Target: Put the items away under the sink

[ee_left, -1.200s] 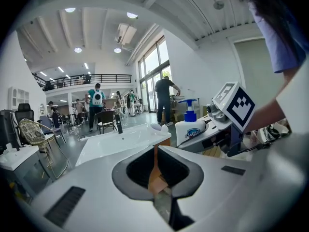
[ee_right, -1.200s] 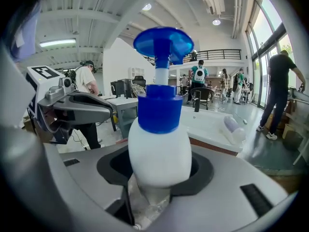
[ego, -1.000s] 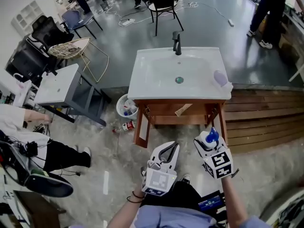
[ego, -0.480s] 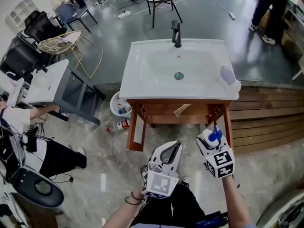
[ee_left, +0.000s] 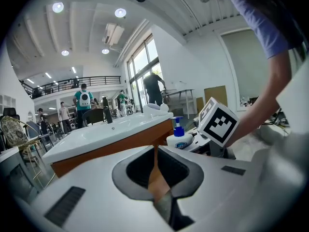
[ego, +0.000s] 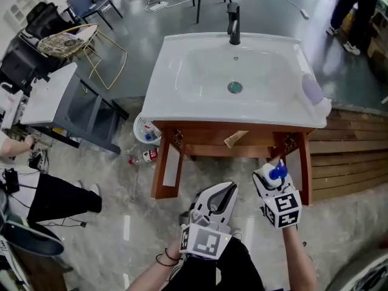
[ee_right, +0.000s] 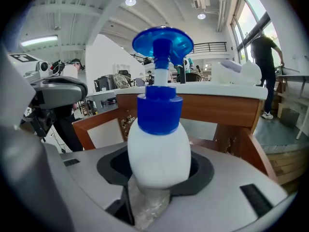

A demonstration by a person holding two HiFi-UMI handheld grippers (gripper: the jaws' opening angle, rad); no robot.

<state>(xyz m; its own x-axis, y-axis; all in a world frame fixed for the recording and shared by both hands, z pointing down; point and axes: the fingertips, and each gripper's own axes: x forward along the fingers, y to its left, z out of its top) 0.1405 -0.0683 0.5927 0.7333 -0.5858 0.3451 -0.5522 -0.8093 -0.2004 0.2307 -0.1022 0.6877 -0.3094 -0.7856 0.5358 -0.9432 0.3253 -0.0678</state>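
Bottle (ego: 267,177), white with a blue pump, sits clamped in the right gripper (ego: 271,182) in the head view, low in front of the cabinet (ego: 242,136) under the sink (ego: 176,105) and near its right door (ego: 305,170), which stands open. The left door (ego: 165,170) is open too. The left gripper (ego: 227,191) hangs just beside the right one, jaws together and empty. A faucet (ego: 233,24) stands at the sink's back edge and a pale purple item (ego: 312,88) lies on its right rim. A bin (ego: 145,130) stands left of the cabinet, with a small bottle on the floor (ego: 146,156) near it.

From the left gripper view, the left gripper (ee_left: 155,152) has its jaws closed on each other with nothing between them. Beyond them the bottle (ee_left: 179,139) stands upright in the right gripper, next to that gripper's marker cube (ee_left: 218,124). The sink (ee_left: 96,138) runs across behind.

From the right gripper view, the right gripper (ee_right: 154,190) presses on the bottle's (ee_right: 159,149) lower body on both sides, pump up. Behind it is the cabinet (ee_right: 217,111) with the left door (ee_right: 104,129) swung out. The left gripper (ee_right: 58,88) shows at the left edge.
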